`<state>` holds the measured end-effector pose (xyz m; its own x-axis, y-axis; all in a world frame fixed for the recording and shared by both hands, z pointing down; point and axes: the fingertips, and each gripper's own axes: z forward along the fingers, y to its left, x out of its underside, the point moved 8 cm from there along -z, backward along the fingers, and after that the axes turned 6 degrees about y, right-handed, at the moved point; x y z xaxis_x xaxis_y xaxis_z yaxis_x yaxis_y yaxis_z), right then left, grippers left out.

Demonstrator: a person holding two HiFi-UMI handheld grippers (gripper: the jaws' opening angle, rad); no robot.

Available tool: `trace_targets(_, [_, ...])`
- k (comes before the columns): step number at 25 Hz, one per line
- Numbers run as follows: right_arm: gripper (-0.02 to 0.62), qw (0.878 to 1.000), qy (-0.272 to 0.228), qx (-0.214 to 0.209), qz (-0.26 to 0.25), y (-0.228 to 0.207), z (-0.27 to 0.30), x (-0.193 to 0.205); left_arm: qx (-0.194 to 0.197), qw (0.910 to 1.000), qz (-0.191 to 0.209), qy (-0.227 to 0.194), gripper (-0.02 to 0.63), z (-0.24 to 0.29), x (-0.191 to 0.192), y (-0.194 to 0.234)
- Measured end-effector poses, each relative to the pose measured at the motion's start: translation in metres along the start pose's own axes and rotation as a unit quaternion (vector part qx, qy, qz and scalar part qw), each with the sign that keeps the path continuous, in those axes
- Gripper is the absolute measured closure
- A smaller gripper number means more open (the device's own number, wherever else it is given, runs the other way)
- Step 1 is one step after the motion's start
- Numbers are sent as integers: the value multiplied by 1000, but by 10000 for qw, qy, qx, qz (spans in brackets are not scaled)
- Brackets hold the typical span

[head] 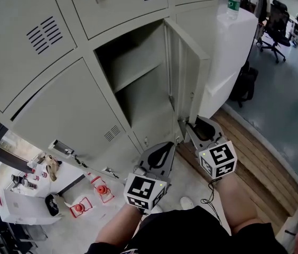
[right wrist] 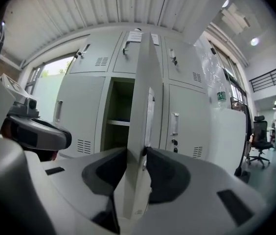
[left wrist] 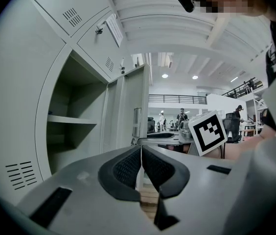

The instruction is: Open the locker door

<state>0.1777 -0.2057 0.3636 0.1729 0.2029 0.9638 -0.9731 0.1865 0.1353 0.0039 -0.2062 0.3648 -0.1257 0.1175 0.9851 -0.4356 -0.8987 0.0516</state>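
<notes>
Pale grey metal locker door (right wrist: 140, 102), its upright edge between the jaws of the right gripper (right wrist: 137, 153).
They clamp it; the left gripper (left wrist: 141, 150), jaws closed and empty, sits just beside.

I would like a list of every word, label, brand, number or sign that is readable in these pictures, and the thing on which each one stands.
No text can be read in any view.
Green label on the clear plastic bottle: too small to read.
White paper tag on an upper locker door: blurred.
Black-and-white square markers on the two cubes: patterns only, no letters.
</notes>
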Motion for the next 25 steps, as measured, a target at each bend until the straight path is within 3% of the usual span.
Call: trace_targets(25, [456,9975,76,502,483,-104,-16,19,-177,9997,-55,127,584,45,0,-29])
